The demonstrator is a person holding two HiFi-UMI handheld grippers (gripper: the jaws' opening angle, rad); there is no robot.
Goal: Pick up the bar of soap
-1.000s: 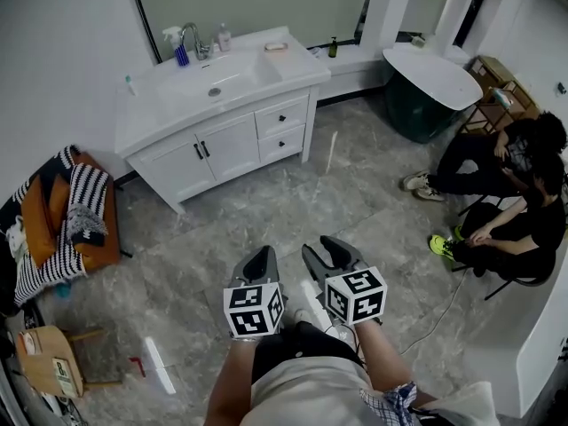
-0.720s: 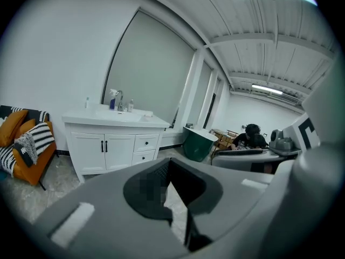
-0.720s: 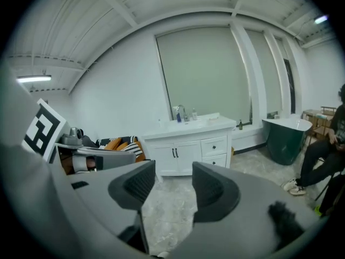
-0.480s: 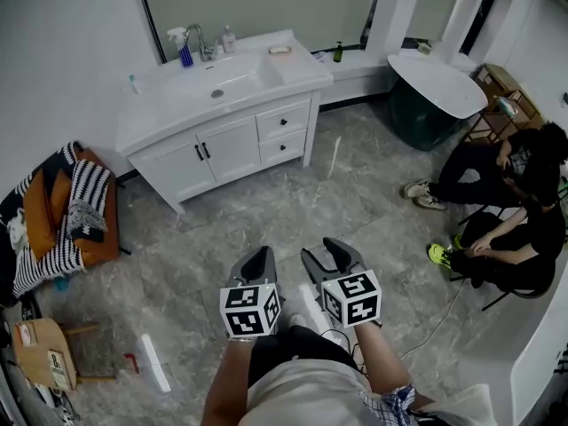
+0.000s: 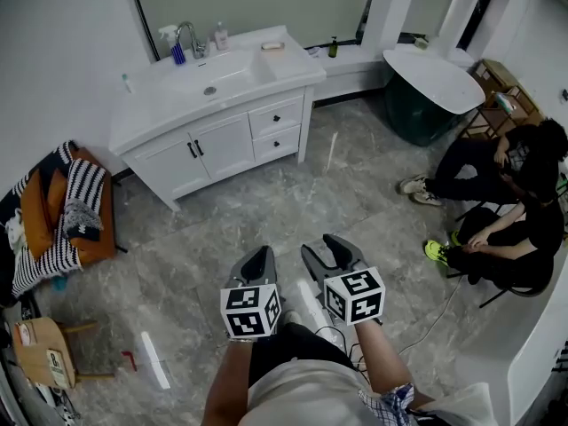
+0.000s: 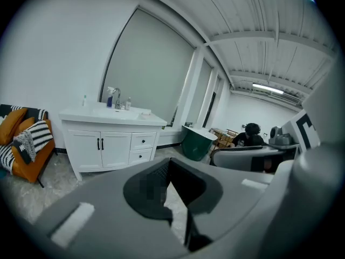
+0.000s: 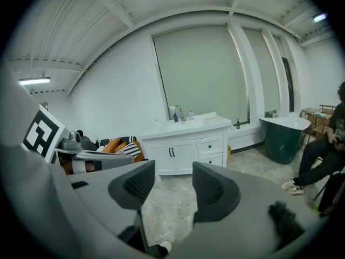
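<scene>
While the bar of soap [image 5: 273, 46] sits on the worktop [image 5: 146, 115], the left tool [image 5: 258, 256] is closed; the right tool [image 5: 323, 247], empty, has just been opening.

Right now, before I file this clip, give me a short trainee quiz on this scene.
1. True or false: the bar of soap lies on the floor.
2. Where does the spray bottle stand? A) beside the faucet B) on the green tub C) on the orange chair
3. How many people sit at the head view's right?
Key: 1 false, it lies on the vanity counter; 2 A; 3 two.
</scene>
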